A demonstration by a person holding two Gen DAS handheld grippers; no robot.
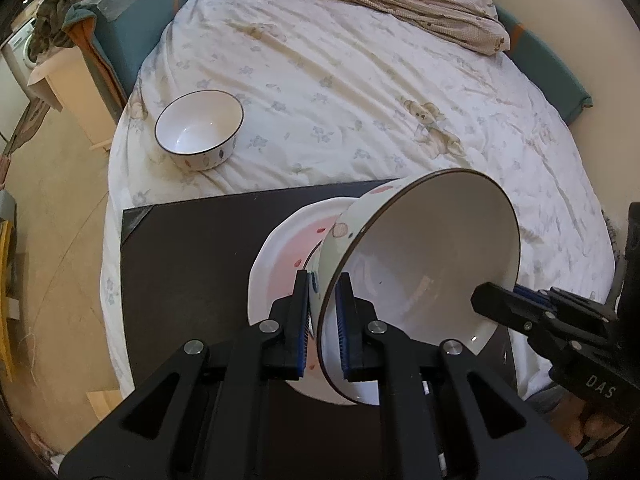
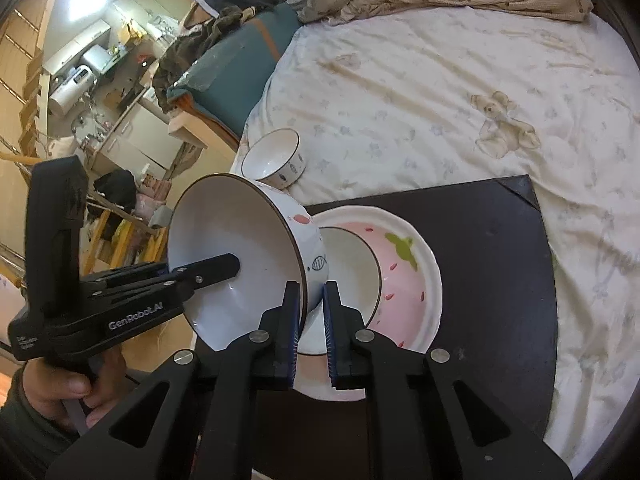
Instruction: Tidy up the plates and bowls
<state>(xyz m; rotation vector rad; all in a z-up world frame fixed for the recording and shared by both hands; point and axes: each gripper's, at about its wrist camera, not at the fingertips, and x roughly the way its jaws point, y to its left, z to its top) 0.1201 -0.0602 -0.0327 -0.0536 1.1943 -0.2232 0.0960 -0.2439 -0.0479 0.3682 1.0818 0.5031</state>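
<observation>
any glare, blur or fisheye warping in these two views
Left wrist view: the bed bulges round from fisheye distortion, corners are black, and small glints sit inside the tilted bowl. Right wrist view: the same warping, a blown-out ceiling light, and a soft, slightly smeared room background.

Soft daylight, fisheye-warped, perhaps slightly blurred

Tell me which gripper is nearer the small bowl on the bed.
Left. The left gripper, clamped on the big bowl's rim, is on the side toward the small bowl. The right gripper grips the opposite rim, beyond the big bowl.
</observation>
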